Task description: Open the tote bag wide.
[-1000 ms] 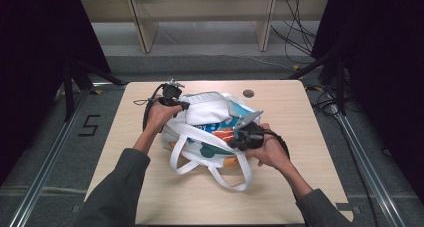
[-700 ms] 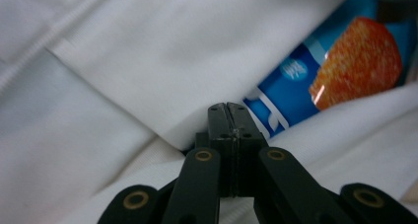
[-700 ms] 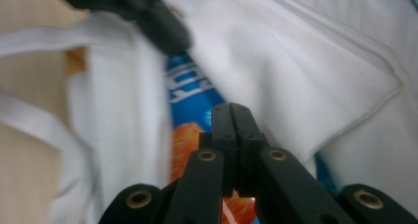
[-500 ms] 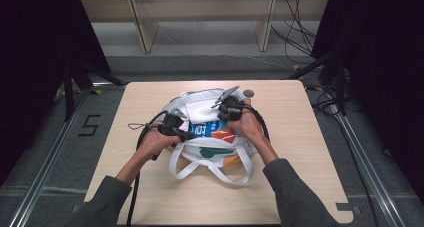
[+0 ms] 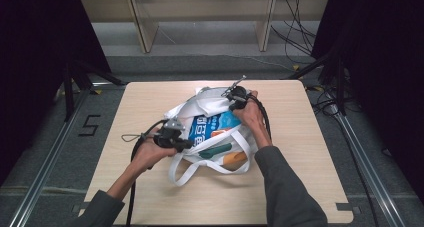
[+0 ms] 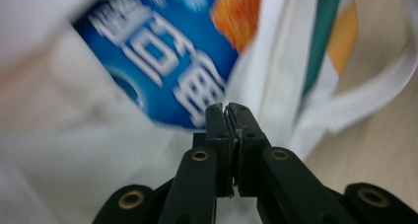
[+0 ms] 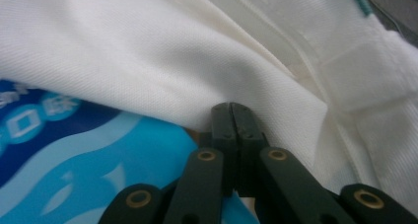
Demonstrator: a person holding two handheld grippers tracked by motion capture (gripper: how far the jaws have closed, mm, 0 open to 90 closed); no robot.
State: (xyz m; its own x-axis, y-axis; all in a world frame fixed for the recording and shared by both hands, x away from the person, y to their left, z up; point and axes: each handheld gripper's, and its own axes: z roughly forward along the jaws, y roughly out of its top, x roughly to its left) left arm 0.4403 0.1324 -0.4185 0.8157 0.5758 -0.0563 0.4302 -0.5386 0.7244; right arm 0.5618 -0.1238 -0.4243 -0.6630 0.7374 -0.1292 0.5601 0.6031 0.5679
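A white cloth tote bag [image 5: 207, 103] lies on the wooden table [image 5: 145, 102], its mouth showing a blue printed packet [image 5: 212, 126] and orange and green items. My left gripper [image 5: 189, 145] sits at the bag's near left edge; its jaws have just been opening a touch but still stand together [image 6: 227, 108] in front of the blue packet [image 6: 162, 76]. My right gripper [image 5: 231, 106] is at the bag's far right rim. It is shut [image 7: 231, 108], tips against a fold of white cloth [image 7: 197, 61]. Whether either pinches cloth is unclear.
The bag's white straps [image 5: 197, 171] loop toward the table's near side. Black cables trail from both grippers along the forearms. Wooden shelving [image 5: 200, 22] stands beyond the far edge, and dark frames and floor cables flank the table.
The left hand has come from the bag's far left toward its near left edge. The right hand went from the near right up to the far right rim. The bag has shifted and turned.
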